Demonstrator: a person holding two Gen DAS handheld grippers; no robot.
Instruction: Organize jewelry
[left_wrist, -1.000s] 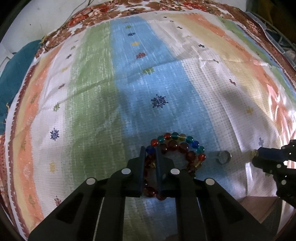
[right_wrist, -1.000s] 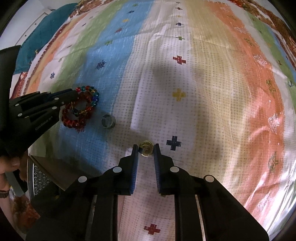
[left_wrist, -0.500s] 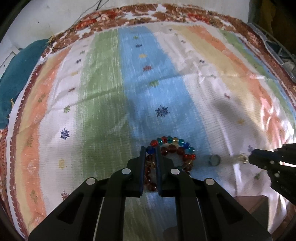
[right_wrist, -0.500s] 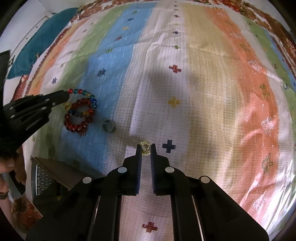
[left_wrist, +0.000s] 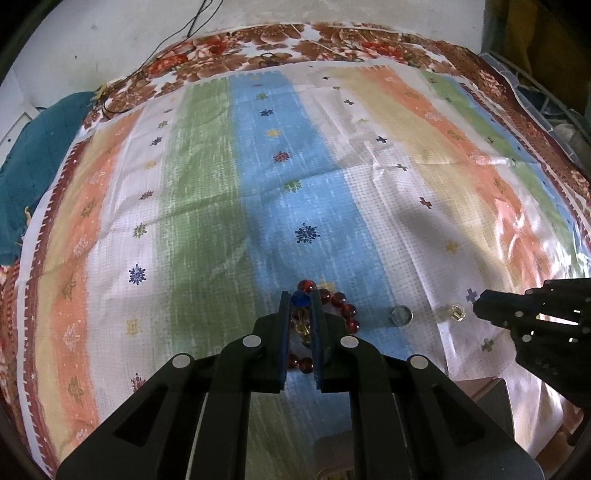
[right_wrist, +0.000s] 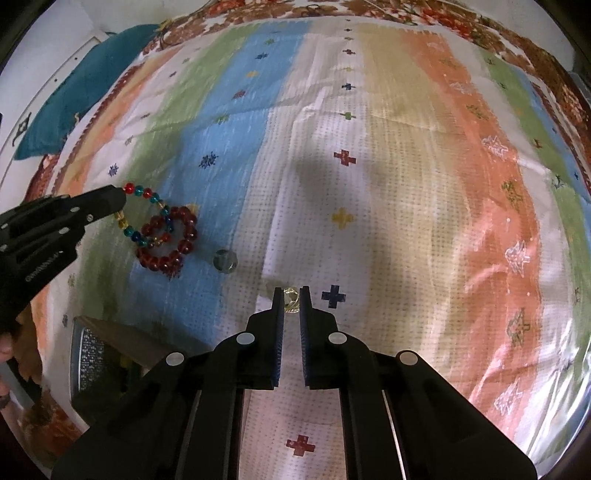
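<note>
Jaws of the right gripper (right_wrist: 291, 301) have just pinched the small gold ring (right_wrist: 290, 300); the left gripper (left_wrist: 300, 301), clamped on the multicoloured glass-bead bracelet (right_wrist: 147, 218), has lifted it off the red bead bracelet (right_wrist: 171, 242); both seem ready for sorting.

The left gripper's (left_wrist: 300, 300) fingers hid much of the multicoloured bead bracelet (right_wrist: 146, 210) in its own view, and part of the red bead bracelet (left_wrist: 341, 304) too. The gold ring (right_wrist: 291, 297) sat mostly hidden between the right gripper's (right_wrist: 291, 295) fingers, too small to make out its shape. The small silver ring (right_wrist: 225, 258) was blurred, and the dark box (right_wrist: 107, 347) at the cloth's near edge was partly cut off.
</note>
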